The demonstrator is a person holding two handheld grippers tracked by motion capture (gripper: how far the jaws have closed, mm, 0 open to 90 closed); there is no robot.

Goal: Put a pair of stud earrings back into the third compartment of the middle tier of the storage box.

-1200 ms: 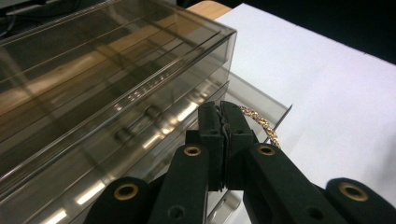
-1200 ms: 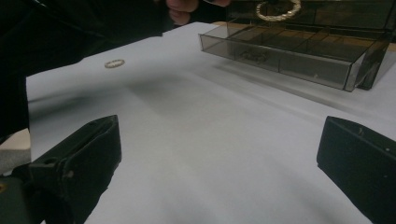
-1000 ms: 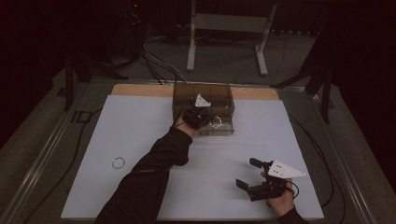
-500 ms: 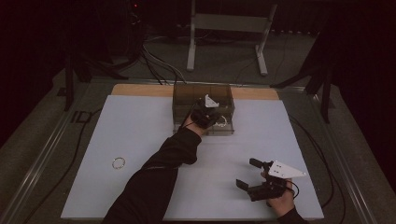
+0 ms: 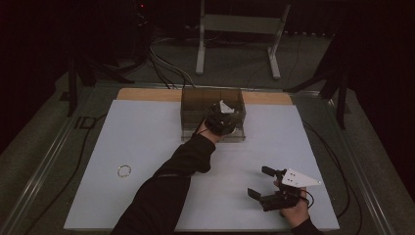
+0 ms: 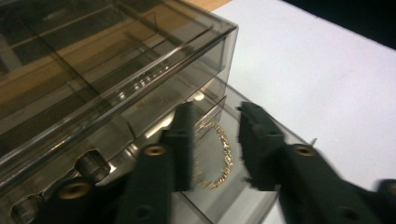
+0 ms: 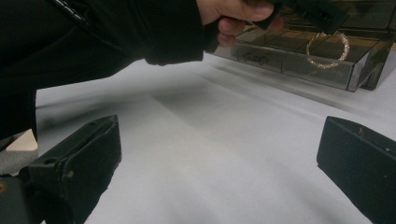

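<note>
— Two rings on my screens: how does the gold one look to you?

— I see a thin gold chain bracelet (image 6: pixel 219 156), a loop of small twisted links, lying flat in the pulled-out drawer (image 6: pixel 243 196) of the smoky clear plastic drawer box (image 5: pixel 213 105). In the left gripper view it sits at lower centre; in the right gripper view it is at the upper right (image 7: pixel 328 50), behind the drawer's front wall.

— And my left gripper?

— Your left gripper (image 6: pixel 215 135) hangs right over that bracelet, at the centre of the high view (image 5: pixel 222 117), arm stretched up from the bottom edge. Its jaws have just been opening; they stand narrowly apart, with the bracelet seen in the gap below them, and the pads do not press on it.

— I can't judge whether the tips touch the drawer floor.

— Neither can I.

— The right one?

— Your right gripper (image 5: pixel 262 182) rests low at the lower right of the high view, over the white table (image 5: pixel 147 142), jaws spread wide, nothing between them.

— Count for me.

— One box, one open drawer, one gold bracelet, two grippers, and one pale ring-shaped bangle (image 5: pixel 124 171) lying alone at the lower left, well apart from both hands.
</note>
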